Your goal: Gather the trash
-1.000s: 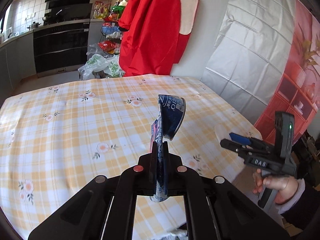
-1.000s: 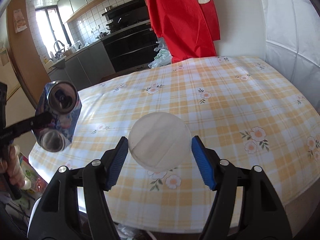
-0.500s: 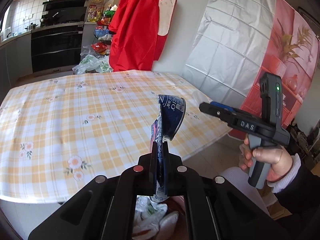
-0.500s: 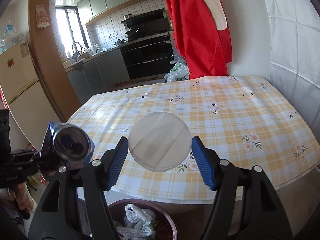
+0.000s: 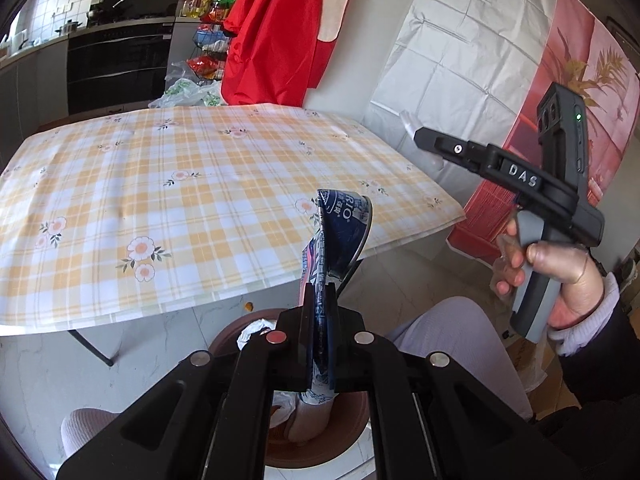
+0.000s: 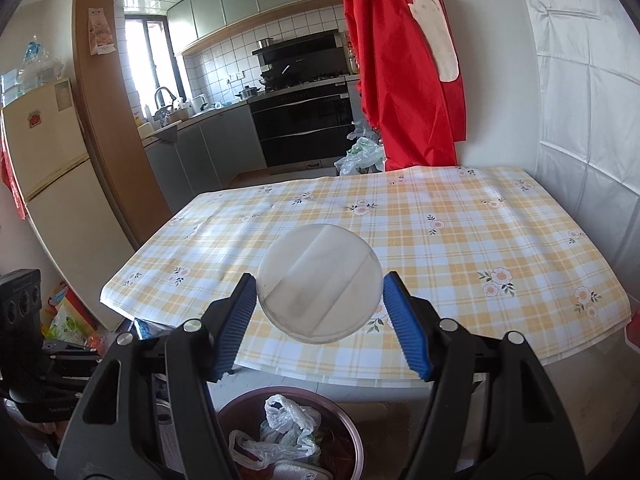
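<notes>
Nearest, in the left wrist view: left gripper [image 5: 320, 320] clamped tight on a crushed blue can [image 5: 340, 236], flattened body pinched between the two fingers, long axis running straight out along them and tipped upward. Directly beneath the can: the trash bin [image 5: 356, 440], maroon rim, already holding white bags and scraps, partly hidden behind the gripper body. Relative to the bin, in the right wrist view: right gripper [image 6: 320, 304] above and slightly toward the table, spread wide around a clear round cup [image 6: 318, 282], blue pads touching or nearly touching its sides, so firmness of that hold not certain; bin mouth [image 6: 348, 412] open below, between the two fingers. Judged relation for the coming move: can straight above the bin, left hand the nearer one, so a plain opening of the fingers likely enough; cup needing a small shift back from the table first. Beyond the bin: table edge [image 5: 224, 298] with the yellow checked cloth overhanging it, open floor between edge and rim. To the right of the bin: the person's knee [image 5: 452, 332]. Far behind the table: red apron [image 5: 280, 32] and black oven [image 5: 116, 68].
</notes>
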The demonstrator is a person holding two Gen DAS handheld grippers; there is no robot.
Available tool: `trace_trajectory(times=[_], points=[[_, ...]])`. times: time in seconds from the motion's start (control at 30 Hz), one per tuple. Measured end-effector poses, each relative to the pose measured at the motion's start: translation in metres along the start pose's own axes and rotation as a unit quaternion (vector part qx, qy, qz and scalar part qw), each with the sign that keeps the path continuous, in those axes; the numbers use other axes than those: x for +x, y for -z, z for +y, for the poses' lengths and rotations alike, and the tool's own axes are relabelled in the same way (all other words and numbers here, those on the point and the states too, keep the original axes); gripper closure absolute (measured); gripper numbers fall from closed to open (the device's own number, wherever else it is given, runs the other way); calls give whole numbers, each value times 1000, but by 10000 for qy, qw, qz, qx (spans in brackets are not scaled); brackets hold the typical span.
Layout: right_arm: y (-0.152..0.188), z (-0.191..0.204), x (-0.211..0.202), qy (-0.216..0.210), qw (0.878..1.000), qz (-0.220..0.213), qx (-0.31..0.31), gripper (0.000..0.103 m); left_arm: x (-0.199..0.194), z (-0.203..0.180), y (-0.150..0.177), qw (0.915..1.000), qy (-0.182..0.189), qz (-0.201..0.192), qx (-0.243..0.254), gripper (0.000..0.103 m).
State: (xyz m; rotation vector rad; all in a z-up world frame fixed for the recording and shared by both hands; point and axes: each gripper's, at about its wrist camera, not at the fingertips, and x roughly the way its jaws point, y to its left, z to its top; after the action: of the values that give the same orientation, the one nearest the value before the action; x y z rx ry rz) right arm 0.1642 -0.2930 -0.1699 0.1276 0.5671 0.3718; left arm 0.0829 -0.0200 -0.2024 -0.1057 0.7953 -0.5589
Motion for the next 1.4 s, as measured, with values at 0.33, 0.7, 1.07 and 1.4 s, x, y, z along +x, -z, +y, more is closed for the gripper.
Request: trace_trajectory(times=[0.33, 0.7, 1.07, 1.4], points=[[8, 1, -15, 27, 10000, 39, -13, 37, 0, 3, 6, 9998, -97, -137, -99, 38], [21, 19, -5, -177, 9989, 363, -242, 37, -45, 23, -9, 9869, -987, -1182, -475, 18], [32, 50, 9, -423, 9947, 711, -605, 37, -61, 35, -6, 9806, -1179, -1411, -680, 14], [40, 57, 21, -359, 9923, 986, -651, 28, -59, 41, 2, 9805, -1212, -1342, -771, 14]])
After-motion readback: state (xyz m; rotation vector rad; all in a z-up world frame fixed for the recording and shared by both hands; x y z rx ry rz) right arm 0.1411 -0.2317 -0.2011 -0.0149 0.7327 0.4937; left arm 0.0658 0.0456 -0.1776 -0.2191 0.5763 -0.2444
